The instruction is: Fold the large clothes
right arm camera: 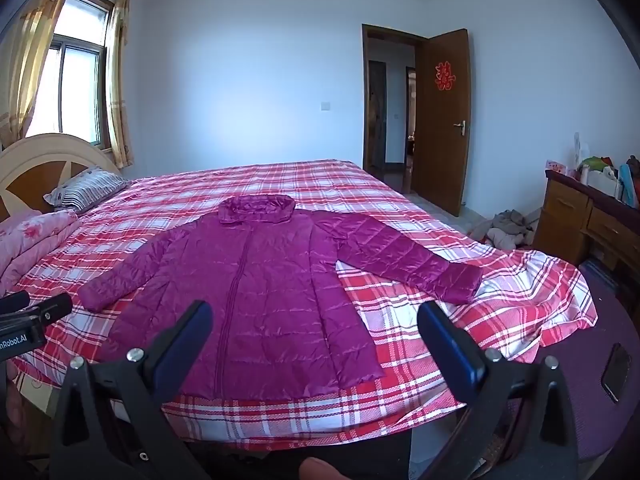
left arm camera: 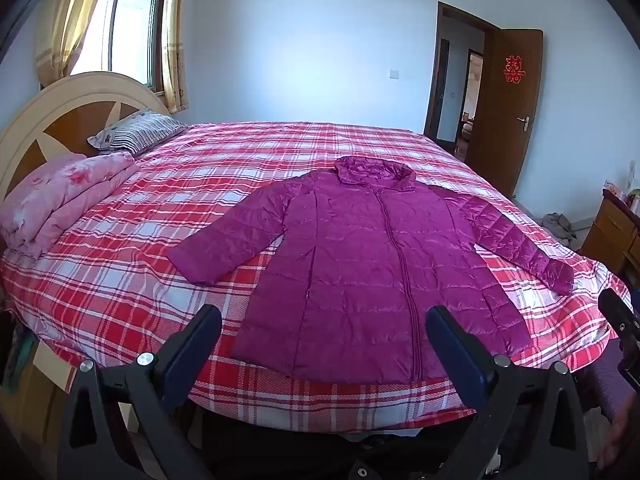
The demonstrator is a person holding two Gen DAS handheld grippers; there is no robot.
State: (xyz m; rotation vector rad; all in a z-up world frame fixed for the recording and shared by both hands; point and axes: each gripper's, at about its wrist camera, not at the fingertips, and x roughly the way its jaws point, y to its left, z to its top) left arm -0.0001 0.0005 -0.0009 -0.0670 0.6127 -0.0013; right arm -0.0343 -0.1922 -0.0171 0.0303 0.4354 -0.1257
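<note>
A long magenta quilted coat lies flat and zipped on the red plaid bed, hood toward the far wall, hem near the front edge, both sleeves spread out. The same coat fills the middle of the right wrist view. My left gripper hovers open above the hem, holding nothing. My right gripper is open too, over the coat's lower right side and the bedsheet. The left gripper's tip shows at the left edge of the right wrist view.
A folded pink quilt and a striped pillow lie by the headboard at left. An open wooden door stands at the back right. A wooden desk with clutter and a clothes pile sit at right. A phone rests on a purple seat.
</note>
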